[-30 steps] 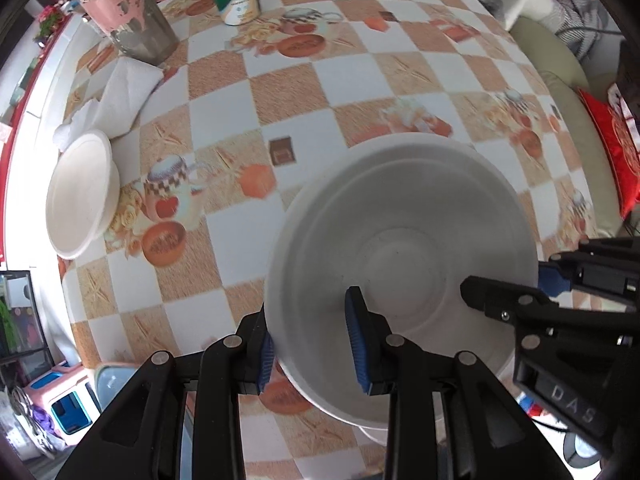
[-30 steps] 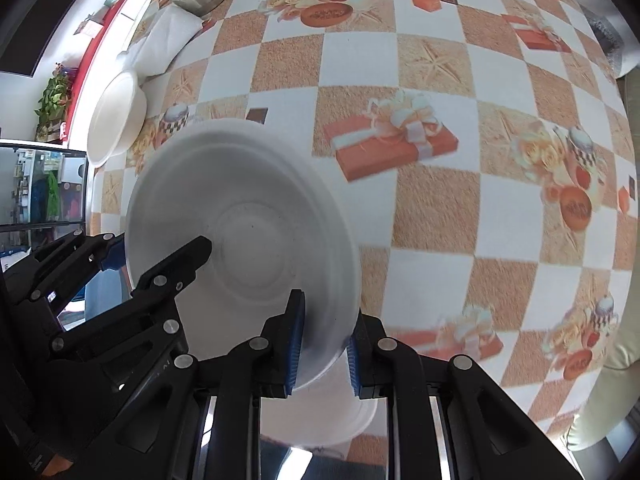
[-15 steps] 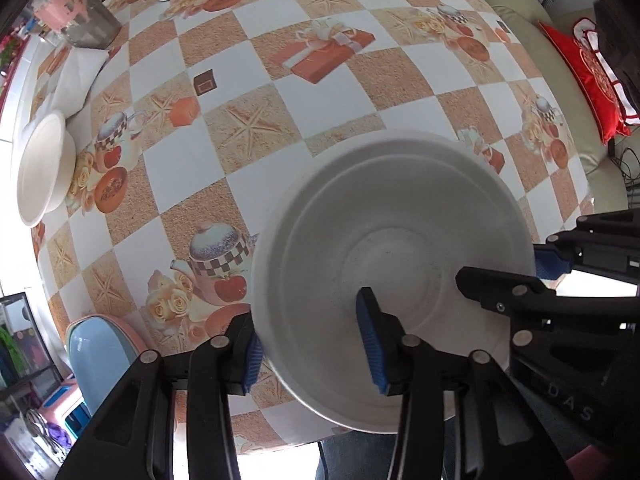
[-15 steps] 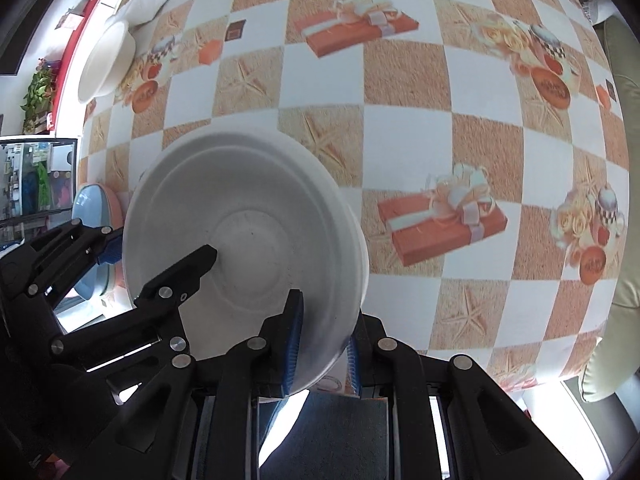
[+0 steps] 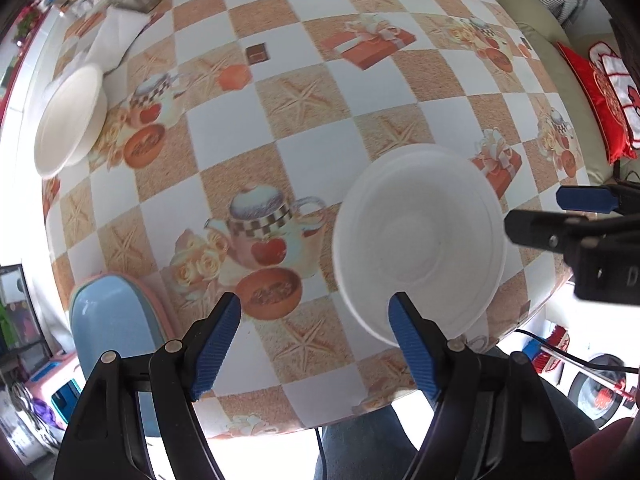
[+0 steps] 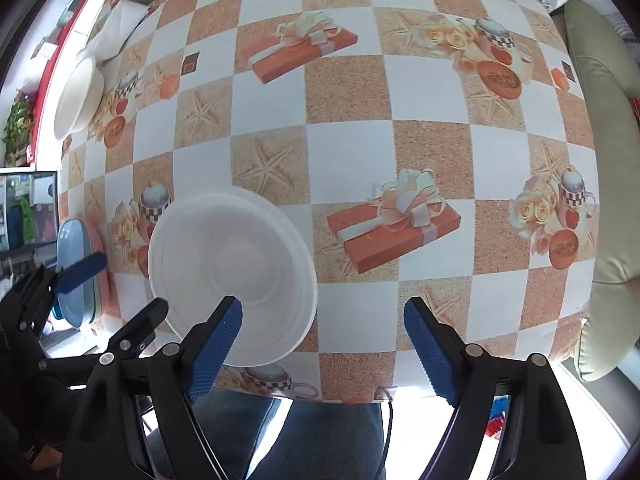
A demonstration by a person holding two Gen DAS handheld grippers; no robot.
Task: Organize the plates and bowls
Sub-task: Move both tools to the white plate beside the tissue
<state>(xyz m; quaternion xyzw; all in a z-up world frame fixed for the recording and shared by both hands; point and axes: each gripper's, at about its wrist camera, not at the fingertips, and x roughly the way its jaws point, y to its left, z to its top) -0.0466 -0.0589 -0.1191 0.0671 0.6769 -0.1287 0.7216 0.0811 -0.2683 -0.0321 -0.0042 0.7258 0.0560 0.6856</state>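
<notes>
Now at the release step: white bowl (image 5: 418, 240) sits on the checked tabletop (image 5: 304, 152) near its front edge, upright, mouth up. A second rim edge shows along its upper side, so it may be nested in another; cannot tell for sure.

Left gripper (image 5: 316, 332): fingers opening, already wide, nothing held. Its right blue finger overlaps the bowl's lower-left rim in view; contact cannot be told, no squeeze visible. The other finger stands over bare cloth.

Right gripper (image 6: 324, 332): fingers opening too, wide, empty. Its left finger lies across the bowl's lower-right rim in view; the right finger is well apart from the bowl, over the tabletop.

Second bowl (image 5: 68, 120) stands well apart at the far left edge of the tabletop, beside a white cloth (image 5: 114, 34).

Judgement: the placing looks done. Next move likely calls for lifting both grippers clear without catching the rim, then going to the far bowl to bring it over.
</notes>
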